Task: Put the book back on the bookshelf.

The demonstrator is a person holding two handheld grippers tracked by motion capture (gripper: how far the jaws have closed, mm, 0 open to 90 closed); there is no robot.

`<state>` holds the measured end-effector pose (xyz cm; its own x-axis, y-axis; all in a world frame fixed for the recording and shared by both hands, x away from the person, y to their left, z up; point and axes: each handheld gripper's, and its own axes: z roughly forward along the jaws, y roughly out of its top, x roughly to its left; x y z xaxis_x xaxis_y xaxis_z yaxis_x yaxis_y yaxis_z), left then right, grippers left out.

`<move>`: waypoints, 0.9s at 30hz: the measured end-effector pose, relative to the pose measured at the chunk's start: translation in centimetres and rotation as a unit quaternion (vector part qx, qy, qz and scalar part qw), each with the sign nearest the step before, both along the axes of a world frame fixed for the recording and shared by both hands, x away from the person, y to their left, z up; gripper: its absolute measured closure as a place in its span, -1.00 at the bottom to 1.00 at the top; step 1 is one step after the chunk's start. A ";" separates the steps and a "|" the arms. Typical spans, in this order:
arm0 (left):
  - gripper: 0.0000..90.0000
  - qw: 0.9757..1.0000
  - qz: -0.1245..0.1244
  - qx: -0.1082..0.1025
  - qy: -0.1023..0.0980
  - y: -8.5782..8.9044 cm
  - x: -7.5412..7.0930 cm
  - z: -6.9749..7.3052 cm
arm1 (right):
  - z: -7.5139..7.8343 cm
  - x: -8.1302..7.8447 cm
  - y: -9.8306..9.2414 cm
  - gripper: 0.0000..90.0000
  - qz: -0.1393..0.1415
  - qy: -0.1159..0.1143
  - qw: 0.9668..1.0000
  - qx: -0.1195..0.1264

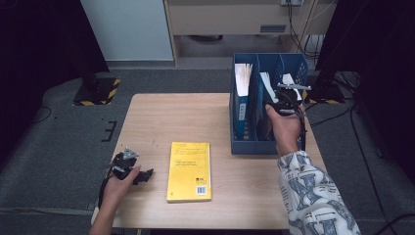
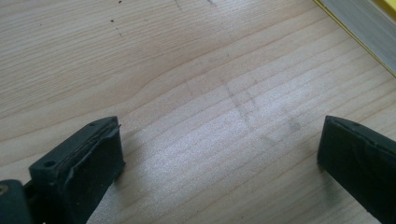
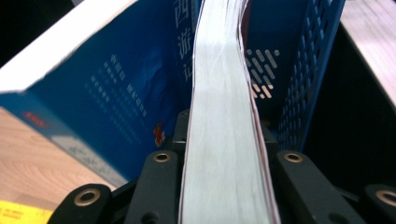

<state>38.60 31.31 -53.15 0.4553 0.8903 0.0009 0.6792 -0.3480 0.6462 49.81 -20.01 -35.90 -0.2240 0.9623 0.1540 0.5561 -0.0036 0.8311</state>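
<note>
My right gripper [image 1: 283, 102] reaches into the blue file rack [image 1: 254, 146] at the table's right side. It is shut on an upright book [image 3: 224, 84], gripping it across its white page edge inside the rack [image 3: 308, 70]. A blue book [image 3: 107, 93] stands to its left in the rack, in the left compartment [image 1: 241, 98]. A yellow book [image 1: 190, 170] lies flat near the table's front middle. My left gripper [image 1: 143, 175] rests low at the front left, open with bare wood between its jaws [image 2: 219, 135]; the yellow book's edge [image 2: 364, 23] lies just beyond it.
The wooden table [image 1: 161, 117] has free room across its back left. Beside the rack's right side the table ends at a narrow strip. Dark floor, cables and stand bases with hazard stripes [image 1: 98, 93] surround the table.
</note>
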 end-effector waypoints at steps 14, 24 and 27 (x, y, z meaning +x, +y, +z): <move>-1.00 1.000 0.000 0.000 0.000 0.0 0.0 0.0 | 0.7 -0.3 0.4 0.43 0.010 -0.004 1.000 0.010; -1.00 1.000 0.000 0.000 0.000 0.0 0.0 0.0 | 1.7 0.4 0.6 0.37 0.021 0.002 1.000 0.019; -1.00 1.000 0.000 0.000 0.000 0.0 0.0 0.0 | 1.8 0.5 0.6 0.35 0.022 0.005 1.000 0.022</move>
